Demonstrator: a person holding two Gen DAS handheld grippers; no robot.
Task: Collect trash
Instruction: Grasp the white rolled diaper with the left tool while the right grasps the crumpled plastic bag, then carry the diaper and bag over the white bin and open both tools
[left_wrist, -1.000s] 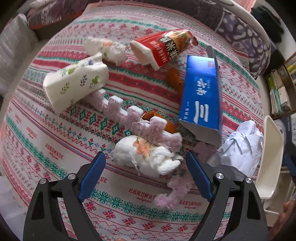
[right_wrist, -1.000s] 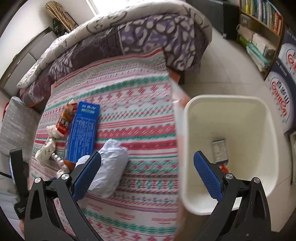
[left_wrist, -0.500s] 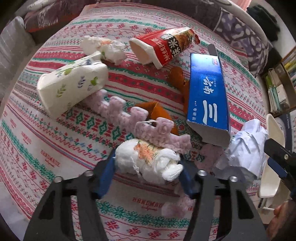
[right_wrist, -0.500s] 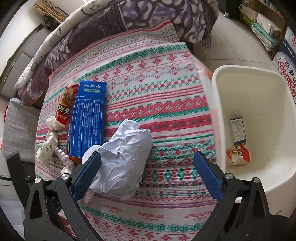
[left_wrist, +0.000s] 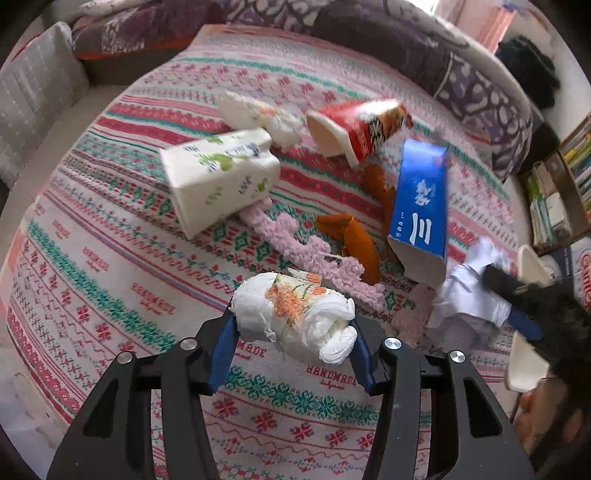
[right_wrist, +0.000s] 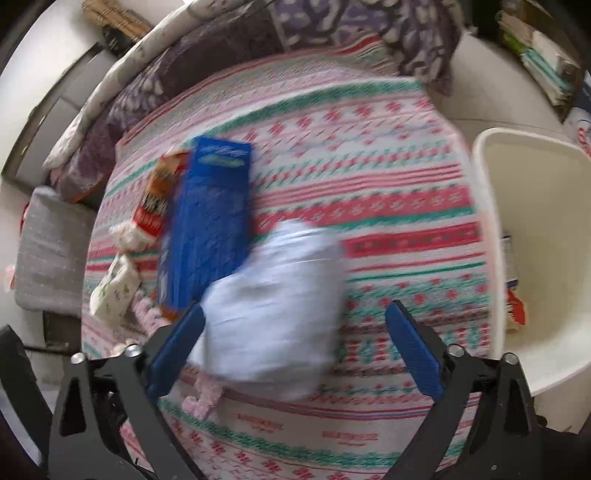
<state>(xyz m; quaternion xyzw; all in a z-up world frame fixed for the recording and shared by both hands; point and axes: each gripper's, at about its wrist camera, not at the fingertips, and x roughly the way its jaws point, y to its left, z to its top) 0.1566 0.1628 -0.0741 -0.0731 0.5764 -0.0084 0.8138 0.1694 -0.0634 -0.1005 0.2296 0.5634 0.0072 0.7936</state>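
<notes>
Now our left gripper (left_wrist: 291, 343) clamps the white flower-printed wad (left_wrist: 295, 314); our right gripper (right_wrist: 291, 347) gapes around the crumpled white paper (right_wrist: 273, 306).

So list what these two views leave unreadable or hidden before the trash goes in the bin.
- Right wrist: motion blur smears the crumpled white paper and the blue box; whether the open right gripper touches the paper is unclear.
- Right wrist: the white bin is cut by the frame edge, its contents only partly shown.
- Left wrist: the tissue wad in the left gripper hides the blanket under it.
</notes>
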